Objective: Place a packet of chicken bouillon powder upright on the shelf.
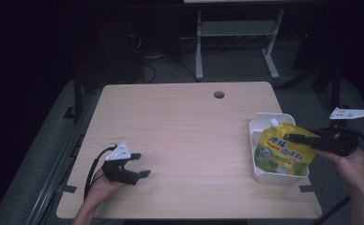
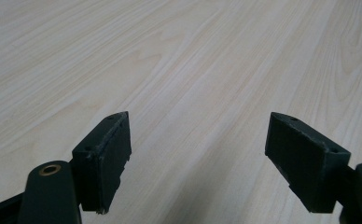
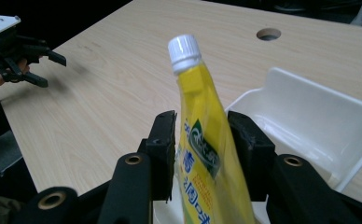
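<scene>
From above, the yellow pouch stands in the white bin at the tabletop's right edge, the right gripper at it. The left gripper hangs with jaws wide apart over bare wood. Along the right gripper, its jaws flank the pouch, loosened, barely off it.

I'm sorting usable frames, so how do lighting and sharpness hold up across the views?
High view: the wooden table is lit, the room behind very dark, detail soft. Left gripper view: even light, crisp wood grain, left gripper pads sharp. Right gripper view: the yellow spout pouch is sharp, its white cap bright; the white bin looks slightly washed out.
</scene>
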The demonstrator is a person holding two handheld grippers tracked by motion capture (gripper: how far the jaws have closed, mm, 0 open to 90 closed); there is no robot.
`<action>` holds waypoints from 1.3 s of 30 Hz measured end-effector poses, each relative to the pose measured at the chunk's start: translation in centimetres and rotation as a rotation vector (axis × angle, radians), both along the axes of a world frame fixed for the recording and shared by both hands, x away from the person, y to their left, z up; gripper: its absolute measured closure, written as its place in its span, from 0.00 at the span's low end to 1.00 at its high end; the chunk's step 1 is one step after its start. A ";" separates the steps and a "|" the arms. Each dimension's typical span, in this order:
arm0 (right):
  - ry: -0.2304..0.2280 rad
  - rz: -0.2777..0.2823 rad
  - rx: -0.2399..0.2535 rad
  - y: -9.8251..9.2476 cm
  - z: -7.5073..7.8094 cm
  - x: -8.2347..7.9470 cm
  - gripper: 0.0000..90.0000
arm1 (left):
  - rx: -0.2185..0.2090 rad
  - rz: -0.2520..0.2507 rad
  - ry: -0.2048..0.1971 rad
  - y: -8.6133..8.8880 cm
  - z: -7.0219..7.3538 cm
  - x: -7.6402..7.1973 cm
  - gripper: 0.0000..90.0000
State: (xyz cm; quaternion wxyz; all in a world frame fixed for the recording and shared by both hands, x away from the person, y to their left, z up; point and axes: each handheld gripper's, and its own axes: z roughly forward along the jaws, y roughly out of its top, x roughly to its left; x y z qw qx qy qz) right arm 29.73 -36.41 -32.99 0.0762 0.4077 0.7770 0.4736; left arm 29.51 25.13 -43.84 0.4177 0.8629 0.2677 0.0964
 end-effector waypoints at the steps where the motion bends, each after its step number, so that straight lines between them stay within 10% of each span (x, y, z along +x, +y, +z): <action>1: -0.007 -0.001 -0.005 0.1 0.2 0.0 0.69 | -0.001 0.000 0.000 0.0 0.0 0.0 0.25; 20: -0.117 0.049 -0.033 3.4 4.7 0.2 0.66 | -0.001 -0.001 0.002 0.2 0.0 0.1 0.24; 39: -0.088 0.136 -0.024 8.1 4.3 1.1 0.56 | -0.009 0.005 0.005 0.5 0.2 0.1 0.23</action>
